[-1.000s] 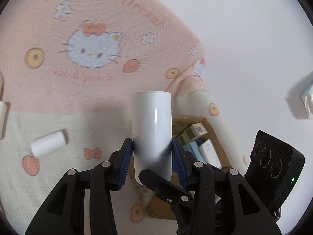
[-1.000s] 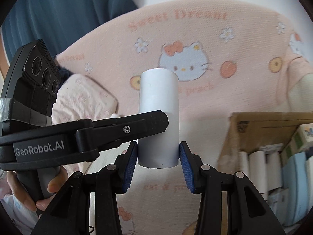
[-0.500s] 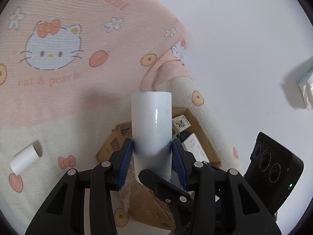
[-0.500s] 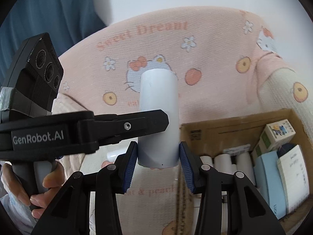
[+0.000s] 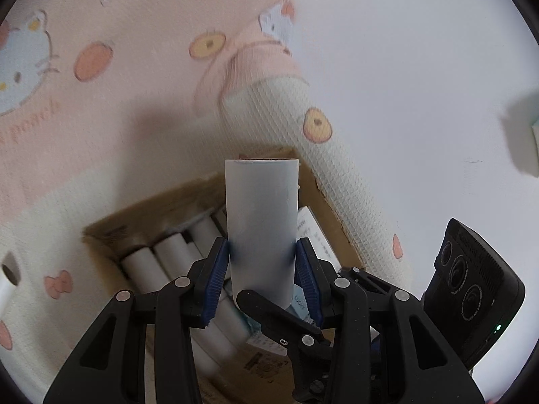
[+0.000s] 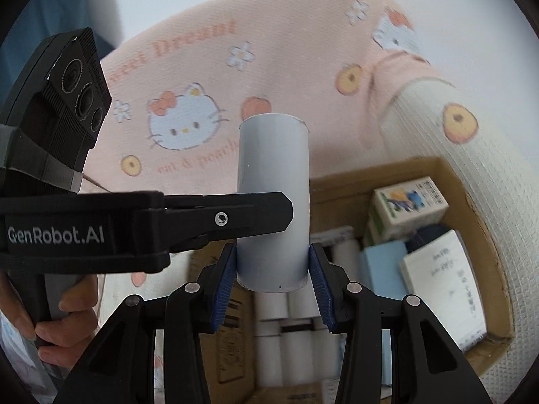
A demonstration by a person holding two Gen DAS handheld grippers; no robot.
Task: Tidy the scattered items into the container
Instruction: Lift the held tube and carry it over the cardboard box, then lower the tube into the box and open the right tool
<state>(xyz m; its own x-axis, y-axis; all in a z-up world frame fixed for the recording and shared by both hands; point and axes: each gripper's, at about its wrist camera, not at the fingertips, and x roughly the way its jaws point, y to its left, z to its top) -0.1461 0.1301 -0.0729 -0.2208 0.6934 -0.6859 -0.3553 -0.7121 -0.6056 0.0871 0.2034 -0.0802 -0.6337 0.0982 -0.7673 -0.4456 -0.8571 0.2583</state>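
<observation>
Left gripper clamped on white roll; right gripper clamped on grey-white roll. Held above cardboard box holding rolls and cartons. Left gripper's finger across right view.

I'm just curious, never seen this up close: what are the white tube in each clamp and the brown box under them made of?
The white tube in the left gripper looks like smooth, faintly glossy paper wound on a brown core, just visible at its top rim. The right gripper holds a second tube that looks alike, though matte plastic is possible. The box seems plain corrugated cardboard: dull brown, with rough edges.
</observation>
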